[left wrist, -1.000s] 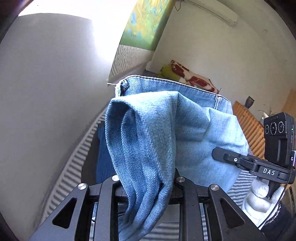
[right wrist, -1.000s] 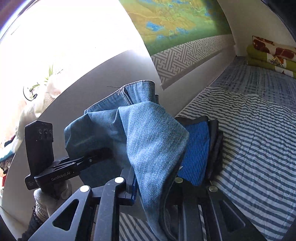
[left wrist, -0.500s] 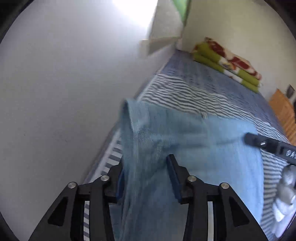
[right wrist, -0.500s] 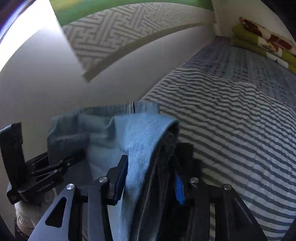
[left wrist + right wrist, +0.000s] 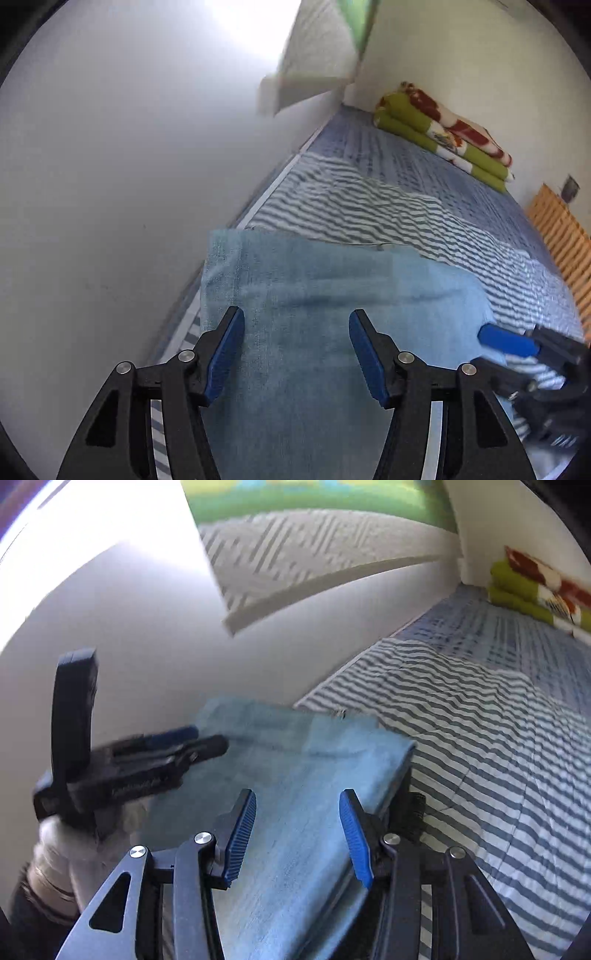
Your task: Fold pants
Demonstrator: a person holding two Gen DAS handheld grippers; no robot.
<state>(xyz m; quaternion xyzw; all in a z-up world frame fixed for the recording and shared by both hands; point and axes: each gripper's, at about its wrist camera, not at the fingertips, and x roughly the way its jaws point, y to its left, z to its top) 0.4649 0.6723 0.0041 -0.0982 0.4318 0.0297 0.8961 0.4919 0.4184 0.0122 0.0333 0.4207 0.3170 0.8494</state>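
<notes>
- Pants, light blue denim, lie folded flat on my striped bedsheet, close to the grey wall.
- My left gripper hovers over the denim, jaws opening, pads clear of the cloth.
- My right gripper likewise: jaws opening, nothing clamped, cloth beneath.

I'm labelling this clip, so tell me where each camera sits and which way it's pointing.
Left wrist: on the left gripper, angled down at the jeans on the striped bed; jaws opening.
Right wrist: on the right gripper, same downward aim; a gloved hand shows.
Shared: jeans, bed, folded blanket, each other's gripper.
</notes>
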